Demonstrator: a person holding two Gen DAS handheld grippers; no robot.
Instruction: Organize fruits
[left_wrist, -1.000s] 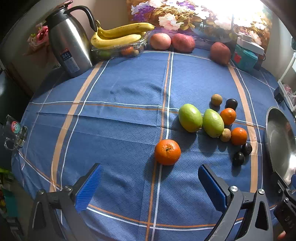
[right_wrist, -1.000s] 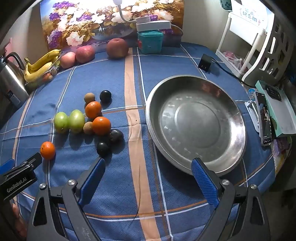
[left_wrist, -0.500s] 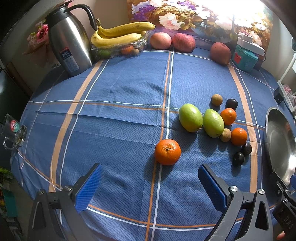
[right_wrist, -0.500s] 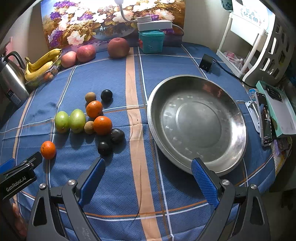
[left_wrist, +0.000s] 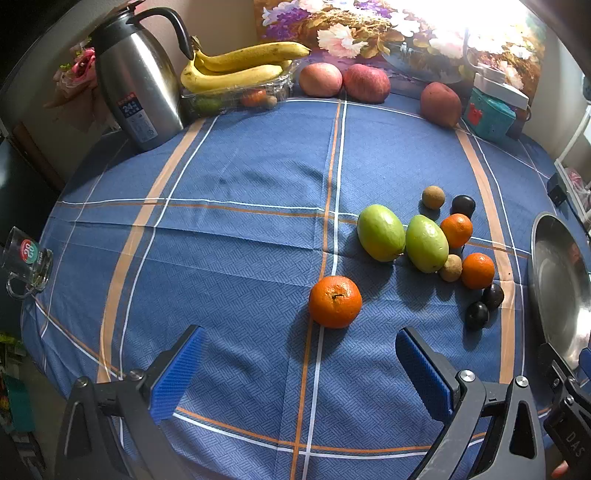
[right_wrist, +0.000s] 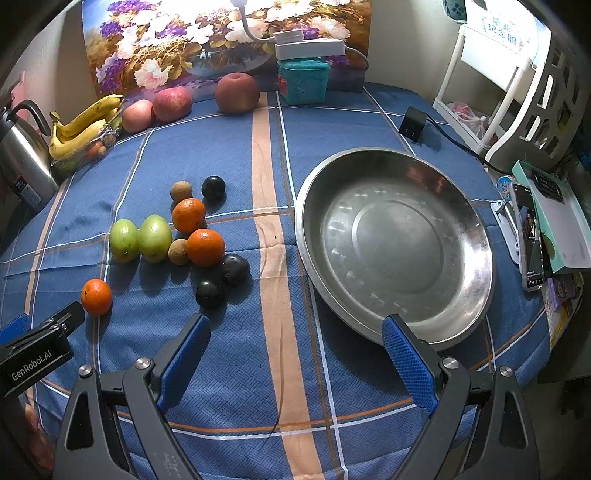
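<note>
A lone orange (left_wrist: 335, 301) lies on the blue checked cloth just ahead of my open, empty left gripper (left_wrist: 299, 365); it also shows in the right wrist view (right_wrist: 96, 297). Beyond it sit two green fruits (left_wrist: 380, 232) (left_wrist: 426, 243), two more oranges (left_wrist: 456, 229) (left_wrist: 477, 270), small brown fruits (left_wrist: 433, 196) and dark plums (left_wrist: 477, 315). My right gripper (right_wrist: 295, 354) is open and empty, over the cloth between the plums (right_wrist: 209, 293) and the empty steel bowl (right_wrist: 476, 229).
A steel kettle (left_wrist: 136, 81), bananas on a clear tray (left_wrist: 236, 70), three apples (left_wrist: 319, 79) and a teal box (right_wrist: 303, 81) line the table's back. A glass mug (left_wrist: 26, 262) stands at the left edge. A phone (right_wrist: 530, 236) and a black charger (right_wrist: 413, 123) lie right of the bowl.
Both grippers have barely shifted; the fruits and the bowl have not moved.
</note>
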